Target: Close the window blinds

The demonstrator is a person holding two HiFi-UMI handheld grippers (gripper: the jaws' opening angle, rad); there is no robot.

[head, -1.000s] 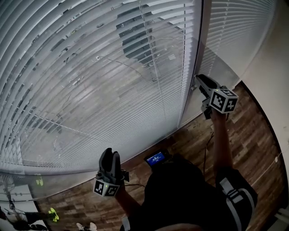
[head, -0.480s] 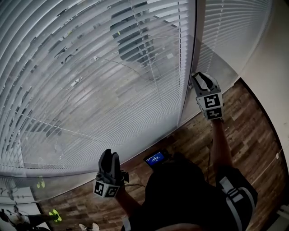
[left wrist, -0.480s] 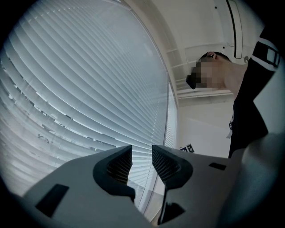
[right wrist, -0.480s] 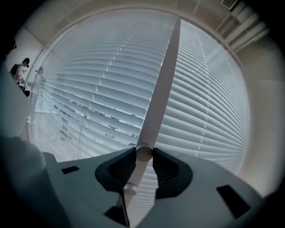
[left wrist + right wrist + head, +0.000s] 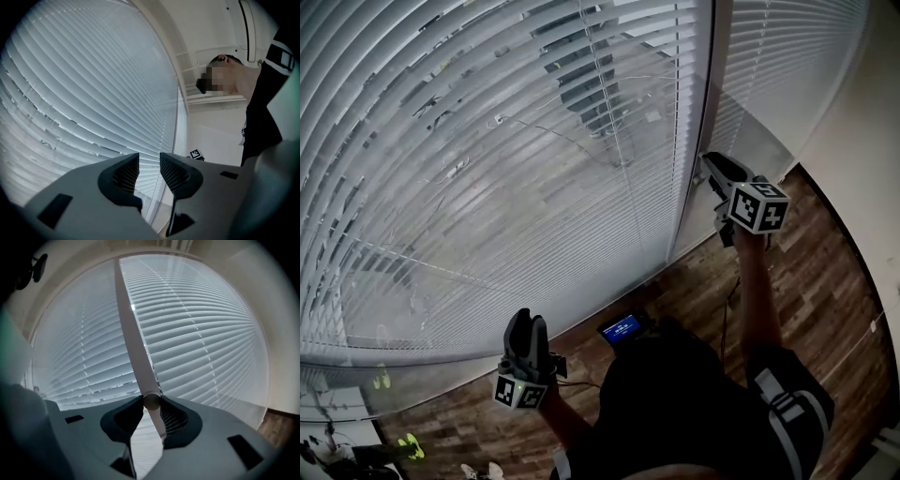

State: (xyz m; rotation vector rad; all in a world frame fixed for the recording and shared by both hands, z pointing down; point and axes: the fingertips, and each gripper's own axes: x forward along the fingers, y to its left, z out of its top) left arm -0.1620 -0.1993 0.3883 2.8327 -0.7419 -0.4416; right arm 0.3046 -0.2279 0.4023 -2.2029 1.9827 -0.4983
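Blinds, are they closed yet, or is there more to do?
Not yet. Done: the right gripper has the rod between its jaws, which have just been closing on it. In hand: that grip, ready for twisting. Left to do: the blinds let the outside show through, so they need turning shut. The left gripper is open and empty.

Wood-plank floor (image 5: pixel 825 272) and a small screen (image 5: pixel 623 329) (lit blue).

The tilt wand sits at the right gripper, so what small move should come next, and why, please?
Probably roll the right gripper to twist the tilt wand: its jaws have just been closing onto the wand's end, and the slats stand partly open, with gaps showing.
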